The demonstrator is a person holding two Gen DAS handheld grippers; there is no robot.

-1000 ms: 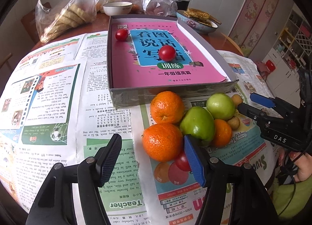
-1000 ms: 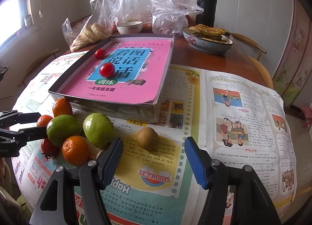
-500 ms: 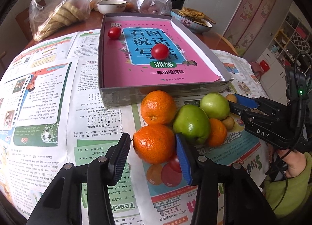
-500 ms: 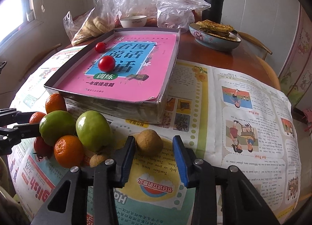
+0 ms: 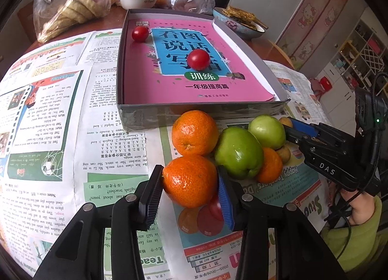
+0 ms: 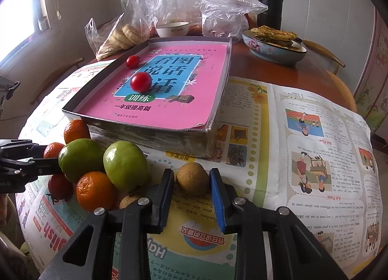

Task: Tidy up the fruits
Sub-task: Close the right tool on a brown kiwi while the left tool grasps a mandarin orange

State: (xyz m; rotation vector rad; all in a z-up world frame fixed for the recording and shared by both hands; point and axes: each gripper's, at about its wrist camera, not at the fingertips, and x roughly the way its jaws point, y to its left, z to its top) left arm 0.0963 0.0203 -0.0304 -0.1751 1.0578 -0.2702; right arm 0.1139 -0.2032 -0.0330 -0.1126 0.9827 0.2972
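Only 2 small red cherry tomatoes (image 5: 198, 59) lie inside the shallow grey cardboard tray with the pink book (image 5: 247, 44); the remaining oranges, green apples and brown fruits are heaped on the newspaper just in front of that tray, so I judge the sorting barely begun. The left gripper (image 5: 190, 189) is clamped on the nearest round orange tangerine (image 5: 190, 180), where 1 second ago its fingers stood wide. The right gripper (image 6: 191, 189) has narrowed around the small brown round fruit (image 6: 192, 178), nearly touching.
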